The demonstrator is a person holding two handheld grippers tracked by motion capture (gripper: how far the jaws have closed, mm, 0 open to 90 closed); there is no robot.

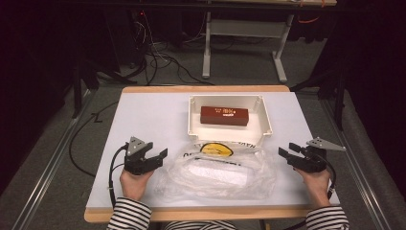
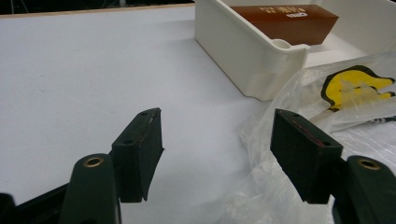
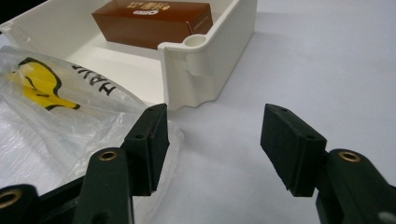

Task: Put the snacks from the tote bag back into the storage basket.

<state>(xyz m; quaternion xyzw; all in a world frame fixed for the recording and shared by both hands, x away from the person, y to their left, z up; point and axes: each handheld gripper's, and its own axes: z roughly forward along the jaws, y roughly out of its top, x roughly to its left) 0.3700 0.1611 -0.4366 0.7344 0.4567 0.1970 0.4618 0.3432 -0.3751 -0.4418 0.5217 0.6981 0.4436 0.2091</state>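
White table (image 1: pixel 143 124); tray (image 1: pixel 261 122) holds brown box (image 1: pixel 224 116); plastic bag (image 1: pixel 220 172) nearby; left claw (image 1: pixel 155 158), right claw (image 1: pixel 287 154) apart, empty.

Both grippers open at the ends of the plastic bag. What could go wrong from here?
The plastic bag is thin and crumpled, so the left gripper or right gripper may pinch only a loose fold and slip. The bag's far edge rests against the white tray; lifting may drag the tray.

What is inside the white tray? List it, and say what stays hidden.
Inside the white tray lies one brown box, flat on the floor. The floor beneath the box is covered. The clear plastic bag overlaps the tray's near rim, hiding that edge.
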